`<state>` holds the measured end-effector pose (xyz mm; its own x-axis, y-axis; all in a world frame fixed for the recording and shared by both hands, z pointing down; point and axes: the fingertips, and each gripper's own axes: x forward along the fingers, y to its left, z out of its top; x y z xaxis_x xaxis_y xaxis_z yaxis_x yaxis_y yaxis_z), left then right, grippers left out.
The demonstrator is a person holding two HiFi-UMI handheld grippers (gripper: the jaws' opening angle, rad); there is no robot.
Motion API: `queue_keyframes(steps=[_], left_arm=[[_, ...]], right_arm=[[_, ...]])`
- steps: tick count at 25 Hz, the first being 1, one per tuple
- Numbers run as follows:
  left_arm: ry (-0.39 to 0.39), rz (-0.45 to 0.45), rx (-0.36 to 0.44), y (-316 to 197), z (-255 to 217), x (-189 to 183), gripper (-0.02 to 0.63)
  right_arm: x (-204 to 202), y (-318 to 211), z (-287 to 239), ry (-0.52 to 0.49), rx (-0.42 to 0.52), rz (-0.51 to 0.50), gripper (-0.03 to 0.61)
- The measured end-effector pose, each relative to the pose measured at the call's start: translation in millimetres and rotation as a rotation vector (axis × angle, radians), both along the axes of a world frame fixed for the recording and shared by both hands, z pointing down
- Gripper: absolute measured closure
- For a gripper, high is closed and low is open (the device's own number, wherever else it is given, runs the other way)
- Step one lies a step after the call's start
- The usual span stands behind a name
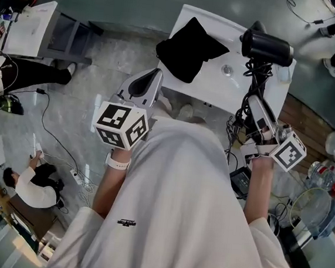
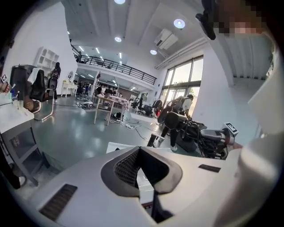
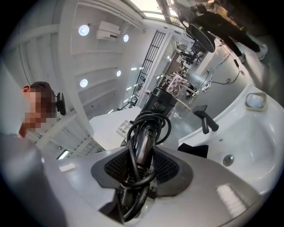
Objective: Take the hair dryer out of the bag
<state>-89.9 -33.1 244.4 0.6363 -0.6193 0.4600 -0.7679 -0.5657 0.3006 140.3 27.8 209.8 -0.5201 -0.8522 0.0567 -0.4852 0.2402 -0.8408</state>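
hair dryer [image 1: 266, 47] gripped in right tongs [image 3: 140, 170], apart from bag [image 1: 190, 49].

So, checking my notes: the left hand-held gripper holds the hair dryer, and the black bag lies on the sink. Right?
No, the right hand-held gripper holds the hair dryer, as the right gripper view shows. The black bag does lie on the sink.
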Motion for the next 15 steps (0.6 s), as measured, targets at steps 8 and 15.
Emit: queue_keyframes(steps=[8, 15], left_arm=[[0.04, 0.051, 0.007, 17, -10, 12, 0.606], [0.022, 0.072, 0.001, 12, -5, 15, 0.606]], right_arm=[[-3, 14, -9, -0.014, 0.023, 0.048, 0.411], [-10, 16, 1, -0.085, -0.008, 0.031, 0.411]])
